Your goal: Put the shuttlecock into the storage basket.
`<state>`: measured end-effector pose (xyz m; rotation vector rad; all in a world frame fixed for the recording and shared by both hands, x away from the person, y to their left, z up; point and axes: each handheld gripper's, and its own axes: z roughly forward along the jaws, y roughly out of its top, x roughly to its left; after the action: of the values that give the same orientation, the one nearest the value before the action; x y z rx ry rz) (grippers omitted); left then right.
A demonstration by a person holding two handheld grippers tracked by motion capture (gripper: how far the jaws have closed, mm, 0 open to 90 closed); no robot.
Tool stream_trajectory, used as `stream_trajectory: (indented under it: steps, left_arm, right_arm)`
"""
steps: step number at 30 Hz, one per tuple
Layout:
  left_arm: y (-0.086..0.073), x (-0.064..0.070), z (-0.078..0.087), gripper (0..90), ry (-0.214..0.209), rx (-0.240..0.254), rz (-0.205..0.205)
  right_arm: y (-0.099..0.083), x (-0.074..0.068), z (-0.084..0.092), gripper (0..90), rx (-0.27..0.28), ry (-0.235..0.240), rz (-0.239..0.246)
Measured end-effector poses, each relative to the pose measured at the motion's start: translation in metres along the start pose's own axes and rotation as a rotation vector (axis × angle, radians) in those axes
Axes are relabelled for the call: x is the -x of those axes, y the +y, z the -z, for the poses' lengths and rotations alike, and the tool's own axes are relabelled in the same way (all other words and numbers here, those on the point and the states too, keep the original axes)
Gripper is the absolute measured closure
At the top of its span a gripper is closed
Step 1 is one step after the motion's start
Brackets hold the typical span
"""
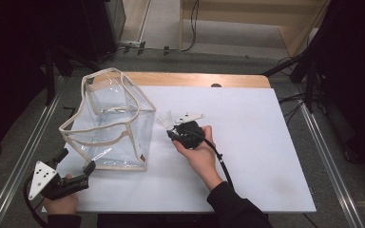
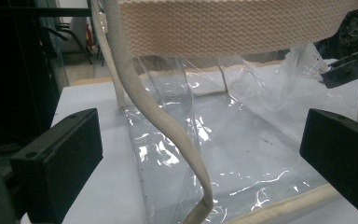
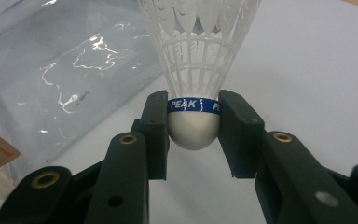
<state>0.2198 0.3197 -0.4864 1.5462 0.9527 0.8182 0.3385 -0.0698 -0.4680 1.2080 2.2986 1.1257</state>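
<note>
Right gripper view: the right claw [image 3: 193, 135] pinches a white shuttlecock [image 3: 196, 70] by its rounded cork base, feathers pointing away, just beside the clear bag [image 3: 65, 79]. High view: this claw hovers over the white bench [image 1: 247, 142], right of the upright bag. Left gripper view: the left claw [image 2: 205, 163] stands spread, apart from the bag's cream-trimmed edge.

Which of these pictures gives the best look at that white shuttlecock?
The right gripper view: the shuttlecock is close up, its white cork base pinched between the right gripper jaws, blue PEAK band readable. The high view shows it small and pale beside the clear bag. The left gripper view shows a blurred bit of its skirt through the plastic.
</note>
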Motion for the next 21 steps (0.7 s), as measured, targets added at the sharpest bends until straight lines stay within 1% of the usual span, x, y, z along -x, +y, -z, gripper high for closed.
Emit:
stream_trajectory:
  steps: [14, 21]
  left_arm:
    - [0.0, 0.0, 0.0, 0.0, 0.0, 0.0, 0.0]
    - [0.0, 0.0, 0.0, 0.0, 0.0, 0.0, 0.0]
  right_arm:
    - [0.007, 0.0, 0.009, 63.1, 0.024, 0.0, 0.009]
    - [0.009, 0.0, 0.011, 63.1, 0.037, 0.009, 0.002]
